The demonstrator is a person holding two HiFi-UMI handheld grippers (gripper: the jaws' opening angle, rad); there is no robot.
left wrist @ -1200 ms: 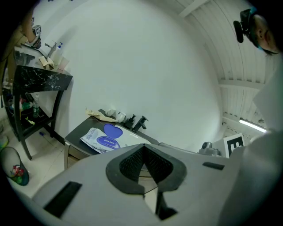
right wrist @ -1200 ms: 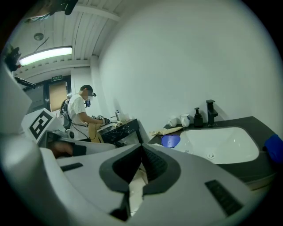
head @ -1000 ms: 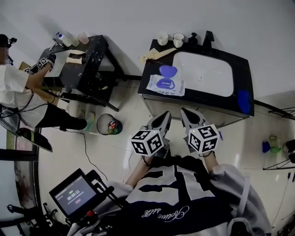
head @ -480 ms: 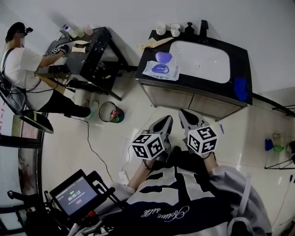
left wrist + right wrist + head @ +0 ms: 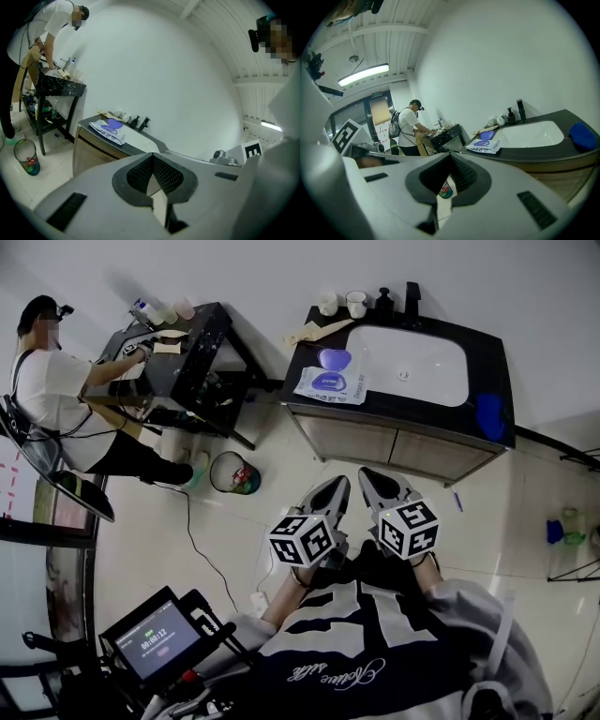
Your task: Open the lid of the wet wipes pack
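Standoff position: both claws are held low in front of the person, over the floor (image 5: 272, 451) and well apart from the counter (image 5: 492, 371). The left claw (image 5: 332, 489) has its jaws closed tip to tip with nothing between them; the left gripper view shows only open space past the tips. The right claw (image 5: 373, 484) is likewise closed and empty. The wipes pack (image 5: 328, 383) lies flat on the left end of the counter, at 12 o'clock from the claws, just beside the basin (image 5: 412, 367), which sits at 1 o'clock from them. The purple lid (image 5: 335, 359) appears turned back at the far edge of the pack, at its 12 o'clock side, with a second purple oval visible on the pack face. From this the lid is judged to be already open, although the pack is too small in every view to confirm the hinge angle. No contact step is in hand. If the lid does need further work, the next move calls for bringing both claws to the counter, parting the jaws of one to pinch the lid edge, and using the other to steady the soft pack so it does not slide or lift.
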